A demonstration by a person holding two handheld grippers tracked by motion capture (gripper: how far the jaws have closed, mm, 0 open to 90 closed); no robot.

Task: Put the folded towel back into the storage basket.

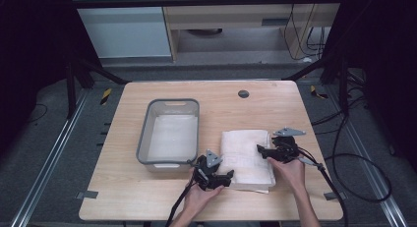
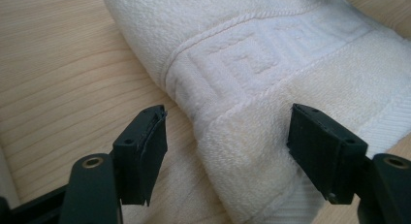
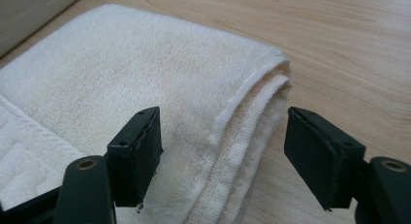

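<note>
A folded white towel (image 1: pixel 246 156) lies on the wooden table (image 1: pixel 142 195), right of a grey bin (image 1: pixel 143 141). My left gripper (image 1: pixel 228 177) is at the towel's near left corner, held in a hand. In the left gripper view the towel (image 2: pixel 252 64) has a woven border, and its corner sits between the open jaws of the gripper (image 2: pixel 228 146) without either pad pressing on it. My right gripper (image 1: pixel 260 149) is over the towel's right side. In the right gripper view the gripper (image 3: pixel 223 146) stands open astride the towel's (image 3: pixel 145 64) folded edge.
The grey bin holds something white and flat (image 1: pixel 172 136) on its bottom. A small dark round disc (image 1: pixel 243 94) sits in the tabletop near the far edge. Black cables (image 1: pixel 344 163) trail off the table's right side. Bare wood lies around the towel.
</note>
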